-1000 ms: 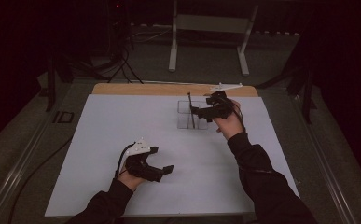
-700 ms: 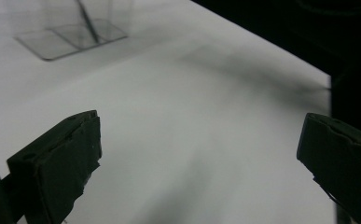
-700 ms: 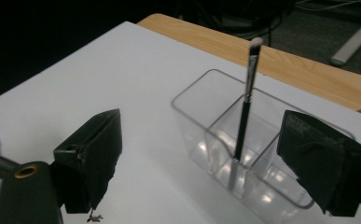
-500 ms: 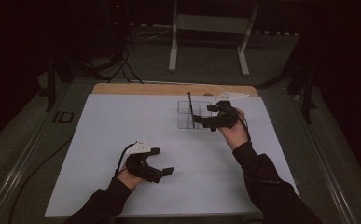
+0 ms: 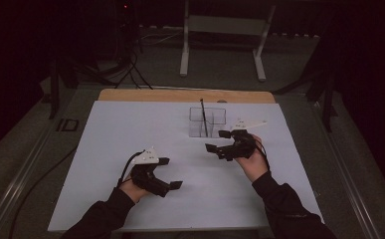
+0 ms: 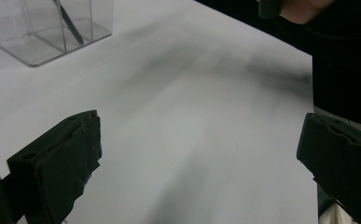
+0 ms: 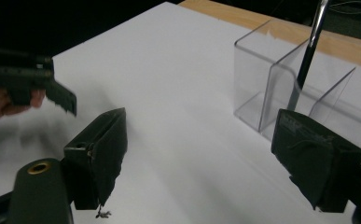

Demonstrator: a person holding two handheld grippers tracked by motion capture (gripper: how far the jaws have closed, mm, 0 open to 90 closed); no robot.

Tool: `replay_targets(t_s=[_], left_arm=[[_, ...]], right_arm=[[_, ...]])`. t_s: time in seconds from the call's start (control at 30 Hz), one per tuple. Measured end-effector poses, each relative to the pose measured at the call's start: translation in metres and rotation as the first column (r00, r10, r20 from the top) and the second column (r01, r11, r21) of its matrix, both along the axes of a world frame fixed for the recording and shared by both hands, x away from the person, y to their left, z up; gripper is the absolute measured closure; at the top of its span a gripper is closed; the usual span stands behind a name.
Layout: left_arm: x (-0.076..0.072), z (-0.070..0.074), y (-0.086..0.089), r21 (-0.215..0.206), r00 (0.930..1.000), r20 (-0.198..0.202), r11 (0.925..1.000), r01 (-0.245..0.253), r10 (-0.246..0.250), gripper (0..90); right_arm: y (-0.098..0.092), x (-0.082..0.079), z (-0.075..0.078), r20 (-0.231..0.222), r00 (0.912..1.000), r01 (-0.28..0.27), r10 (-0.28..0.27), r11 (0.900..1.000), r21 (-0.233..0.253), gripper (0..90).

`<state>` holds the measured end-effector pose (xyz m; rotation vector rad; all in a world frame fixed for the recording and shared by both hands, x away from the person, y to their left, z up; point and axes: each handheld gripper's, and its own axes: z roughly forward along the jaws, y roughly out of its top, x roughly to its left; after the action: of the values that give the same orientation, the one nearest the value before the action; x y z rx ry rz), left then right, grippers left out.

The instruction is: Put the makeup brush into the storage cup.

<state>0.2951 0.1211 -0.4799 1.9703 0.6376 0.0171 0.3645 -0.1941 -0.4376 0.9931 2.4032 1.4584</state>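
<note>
The right claw (image 5: 221, 141) is spread wide with nothing held, just below the clear organizer (image 5: 207, 122) at upper middle, where the black pen (image 5: 203, 115) stands. The pen is probably best left undisturbed by a level retreat. The left claw (image 5: 169, 174), equally open and empty, hovers lower left over the tabletop (image 5: 130, 124).

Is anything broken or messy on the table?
Nothing looks spilled or broken. The clear plastic organizer stands upright with one dark pen-like stick leaning inside it. The right gripper and left gripper are both open and hold nothing.
</note>
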Motion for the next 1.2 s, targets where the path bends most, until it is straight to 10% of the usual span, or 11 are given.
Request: replay_targets(t_s=[0.67,1.2], left_arm=[[-0.009,-0.012,0.021,0.031,1.0,0.002,0.9995,0.002,-0.002,1.3],[-0.014,-0.02,0.026,0.036,0.9982,0.017,0.9977,0.057,-0.058,1.3]], right_arm=[[-0.015,-0.042,-0.036,-0.045,0.9972,-0.06,0.06,0.998,-0.002,15.1],[-0.038,-0.065,-0.05,0.004,0.9971,-0.076,0.076,0.997,-0.019,15.1]])
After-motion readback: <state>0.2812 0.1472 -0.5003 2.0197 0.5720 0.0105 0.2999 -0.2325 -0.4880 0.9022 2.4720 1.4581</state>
